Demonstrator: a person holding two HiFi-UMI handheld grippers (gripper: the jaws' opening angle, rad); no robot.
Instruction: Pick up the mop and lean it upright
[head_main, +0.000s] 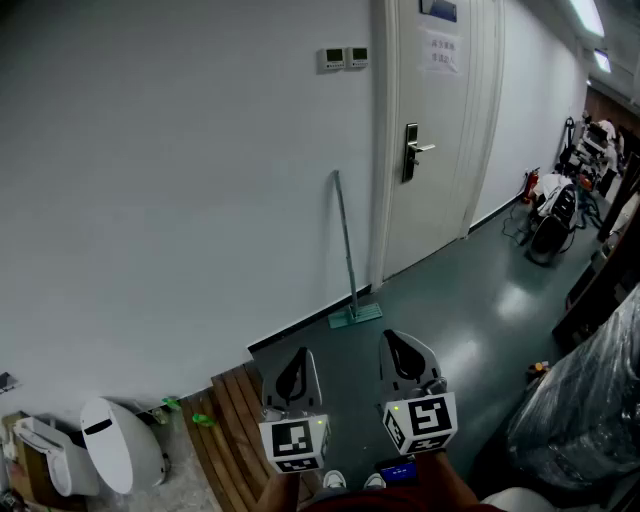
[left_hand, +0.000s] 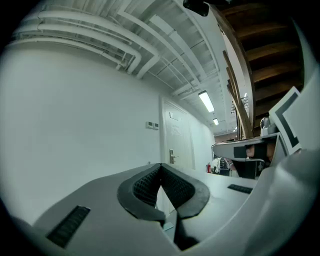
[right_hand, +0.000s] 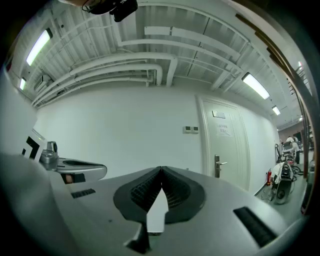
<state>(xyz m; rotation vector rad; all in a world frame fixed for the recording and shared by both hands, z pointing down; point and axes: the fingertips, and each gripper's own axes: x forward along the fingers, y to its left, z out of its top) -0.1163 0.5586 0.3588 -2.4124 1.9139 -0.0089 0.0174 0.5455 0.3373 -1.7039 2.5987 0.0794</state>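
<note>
- Leaning upright on the wall (head_main: 190, 190) beside the door (head_main: 440, 170): mop (head_main: 346, 250), thin grey pole, flat green head on the floor (head_main: 450, 300).
- Left claw (head_main: 292, 377), right claw (head_main: 405, 354): clenched, empty.

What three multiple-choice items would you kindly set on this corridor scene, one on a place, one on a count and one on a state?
1. Where is the mop?
A. Leaning upright on the wall beside the door
B. Lying flat on the floor
C. Held in the right claw

2. How many small control panels are on the wall by the door's top?
A. One
B. Two
C. Four

3. How do the left claw and the right claw stand?
A. Both shut, nothing between the jaws
B. Both wide open
C. Both shut on the mop's handle

Answers: 1 A, the head view shows its handle against the wall, head on the floor. 2 B, two sit side by side. 3 A, each gripper view shows its pads meeting at the tips.
</note>
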